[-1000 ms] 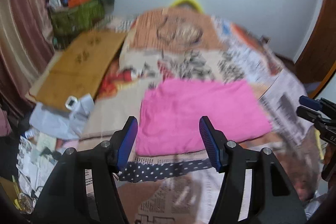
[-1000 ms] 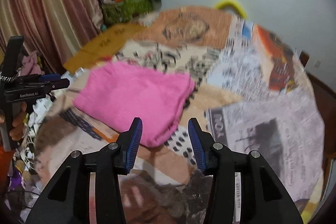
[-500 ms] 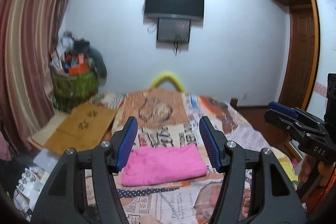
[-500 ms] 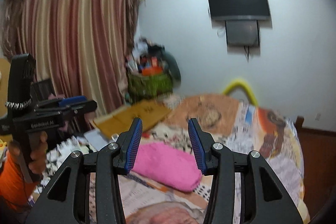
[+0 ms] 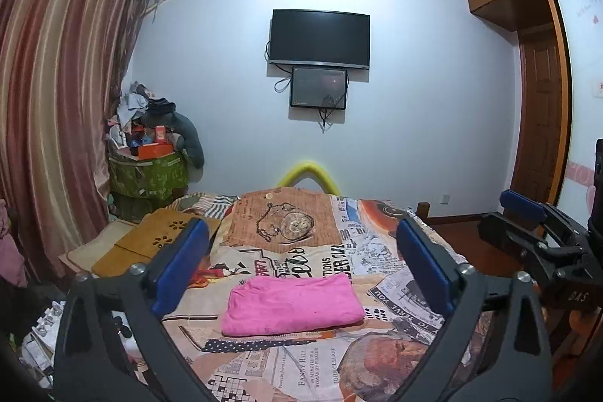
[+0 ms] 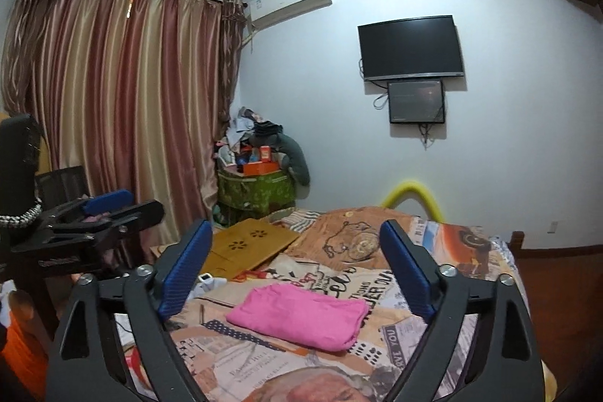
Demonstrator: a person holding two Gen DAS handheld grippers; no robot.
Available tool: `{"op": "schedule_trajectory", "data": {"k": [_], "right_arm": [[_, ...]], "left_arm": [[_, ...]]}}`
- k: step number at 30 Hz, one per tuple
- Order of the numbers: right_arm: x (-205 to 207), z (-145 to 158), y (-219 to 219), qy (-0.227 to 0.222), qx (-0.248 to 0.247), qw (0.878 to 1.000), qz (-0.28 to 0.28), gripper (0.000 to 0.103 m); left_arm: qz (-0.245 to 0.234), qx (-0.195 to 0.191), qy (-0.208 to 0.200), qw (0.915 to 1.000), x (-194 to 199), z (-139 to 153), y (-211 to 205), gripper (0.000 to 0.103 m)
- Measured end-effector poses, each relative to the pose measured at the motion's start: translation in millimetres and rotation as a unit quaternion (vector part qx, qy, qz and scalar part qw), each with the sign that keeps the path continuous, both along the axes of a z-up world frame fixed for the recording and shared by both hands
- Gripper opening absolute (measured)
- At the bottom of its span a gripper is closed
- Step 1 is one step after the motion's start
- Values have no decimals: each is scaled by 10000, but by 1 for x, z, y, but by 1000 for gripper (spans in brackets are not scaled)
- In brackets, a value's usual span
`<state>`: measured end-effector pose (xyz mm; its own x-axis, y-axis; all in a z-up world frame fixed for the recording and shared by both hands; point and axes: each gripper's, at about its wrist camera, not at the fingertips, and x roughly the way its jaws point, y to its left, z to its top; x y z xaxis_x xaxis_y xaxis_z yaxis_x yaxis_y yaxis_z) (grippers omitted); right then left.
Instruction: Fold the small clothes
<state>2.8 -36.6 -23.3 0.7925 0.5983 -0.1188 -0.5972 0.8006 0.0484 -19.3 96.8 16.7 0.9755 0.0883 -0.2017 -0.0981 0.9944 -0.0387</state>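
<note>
Both tongs are held spread wide and empty, raised well above the bed and touching nothing: the left tongs (image 5: 301, 274) and the right tongs (image 6: 297, 274) each frame the pink garment (image 5: 292, 304) between their blue-padded fingers (image 5: 181, 270) in their own view. The pink garment is seen lying flat on the bed (image 5: 399, 274), ahead of and below both tongs, already folded into a compact oblong. Its long axis is laid across the bed, roughly crosswise to the direction in which both tongs point, so that one short end is presented toward each side. In the right wrist view the garment (image 6: 301, 315) is seen slightly skewed, its right end nearer the camera. Neither pair of tongs can be judged clearly nearer; the left end is best reached by the left tongs, the right end by the right. The fold is judged complete or nearly so; a descent would be required before any further grasp. Around the garment, the newspaper-print bedspread is exposed on every side. A wooden lap board (image 5: 158, 243) is seen at the bed's left edge, well apart from the garment.
</note>
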Motion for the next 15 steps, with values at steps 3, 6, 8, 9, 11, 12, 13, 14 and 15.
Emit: {"op": "schedule_trajectory", "data": {"k": [3,6,8,9,11,12,13,14,15], "right_arm": [[2,-2,-2,33,31,10000,-77,102],[4,-3,-4,94,26,9999,-120,102],[1,-4,-6,109,29,9998,-137,102],[0,-5,-6,111,26,9998,-142,102],[-2,-6,-7,115,11,9998,-148,102],[-2,-6,-8,117,6,9998,-146,102],[-2,-6,-8,121,2,9998,-146,102],[-3,-6,-8,124,-1,9998,-147,102],[-2,-5,-8,125,-4,9998,-146,102]], "left_arm": [[-4,43,14,10000,-2,-2,-2,103],[-15,44,32,10000,-2,-4,-2,103],[-42,10,41,10000,-3,-6,-2,103],[-47,-3,43,10000,-2,-6,-2,103],[-45,-23,44,10000,-2,-7,-1,103],[-40,-25,47,10000,0,-6,-1,103],[-38,-24,53,10000,0,-7,-1,103],[-42,-22,63,10000,1,-7,0,103],[-47,-17,77,10000,2,-7,0,103]]}}
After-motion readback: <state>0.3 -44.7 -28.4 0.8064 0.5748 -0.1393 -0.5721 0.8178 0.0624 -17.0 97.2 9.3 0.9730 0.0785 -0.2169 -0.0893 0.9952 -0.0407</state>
